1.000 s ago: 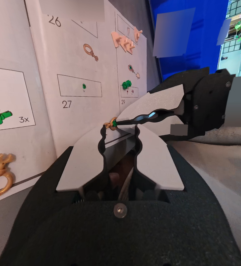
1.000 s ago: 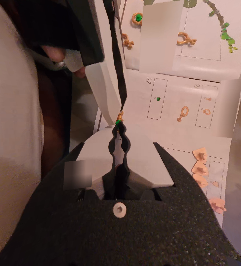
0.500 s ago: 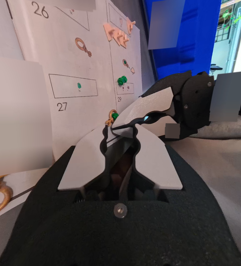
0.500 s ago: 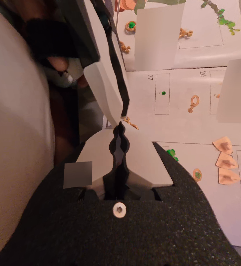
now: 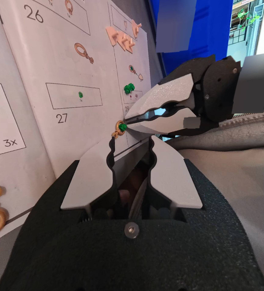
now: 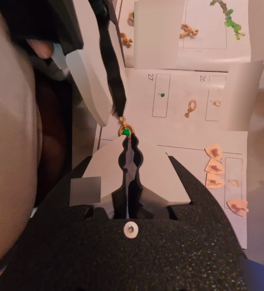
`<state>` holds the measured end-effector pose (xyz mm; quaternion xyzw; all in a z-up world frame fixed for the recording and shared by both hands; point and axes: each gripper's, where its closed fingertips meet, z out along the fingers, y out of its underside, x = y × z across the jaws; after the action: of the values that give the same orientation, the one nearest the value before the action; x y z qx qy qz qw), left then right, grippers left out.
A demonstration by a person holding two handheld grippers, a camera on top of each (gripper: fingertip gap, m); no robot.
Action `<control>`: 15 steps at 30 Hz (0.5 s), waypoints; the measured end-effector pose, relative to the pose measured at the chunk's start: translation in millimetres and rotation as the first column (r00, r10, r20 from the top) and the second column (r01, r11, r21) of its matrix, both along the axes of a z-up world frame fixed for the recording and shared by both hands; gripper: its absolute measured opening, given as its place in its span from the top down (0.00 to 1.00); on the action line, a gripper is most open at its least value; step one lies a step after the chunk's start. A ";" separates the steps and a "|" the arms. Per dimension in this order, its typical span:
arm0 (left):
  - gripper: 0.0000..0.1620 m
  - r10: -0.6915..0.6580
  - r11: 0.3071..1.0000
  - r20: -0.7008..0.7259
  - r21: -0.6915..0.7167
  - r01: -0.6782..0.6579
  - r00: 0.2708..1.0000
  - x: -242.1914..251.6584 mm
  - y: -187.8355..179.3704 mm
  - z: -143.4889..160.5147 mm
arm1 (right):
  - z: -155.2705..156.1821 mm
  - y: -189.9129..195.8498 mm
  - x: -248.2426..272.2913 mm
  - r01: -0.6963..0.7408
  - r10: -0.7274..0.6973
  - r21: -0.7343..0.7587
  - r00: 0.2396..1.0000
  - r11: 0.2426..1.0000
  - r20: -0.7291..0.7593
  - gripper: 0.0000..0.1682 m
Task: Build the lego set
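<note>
Gold ring [image 5: 120,129] is dangling off the splayed left gripper [image 5: 132,139] — right gripper [image 6: 129,136] pinching the green stud [image 6: 126,131] — misaligned pushing risks dropping it.

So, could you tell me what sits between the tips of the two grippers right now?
A gold ring piece with a small green stud in its loop spans the gap; the right wrist view shows it best.

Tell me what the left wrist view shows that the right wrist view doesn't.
Only the left wrist view: a bright window, and the left gripper seen open. Only the right wrist view: a printed green vine on the booklet. Both: the gold ring with its green stud, the right gripper nearly shut at it, and the pink petal pieces.
</note>
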<state>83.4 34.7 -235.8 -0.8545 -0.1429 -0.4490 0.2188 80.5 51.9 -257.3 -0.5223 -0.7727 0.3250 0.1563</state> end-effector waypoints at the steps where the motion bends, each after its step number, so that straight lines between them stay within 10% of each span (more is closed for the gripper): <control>1: 0.75 -0.002 1.000 0.001 0.001 0.002 1.000 0.3 0.1 0.1 | -0.4 -1.7 0.3 -0.014 0.014 0.003 1.000 1.000 0.006 0.98; 15: 0.76 -0.024 1.000 0.017 0.003 0.024 1.000 1.9 -0.1 -0.5 | -1.4 -2.7 -3.2 -0.069 0.067 0.047 0.997 0.997 0.050 0.97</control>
<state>85.3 34.5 -236.3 -0.8519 -0.1337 -0.4592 0.2135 77.3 49.2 -258.7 -0.4994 -0.8013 0.2987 0.1391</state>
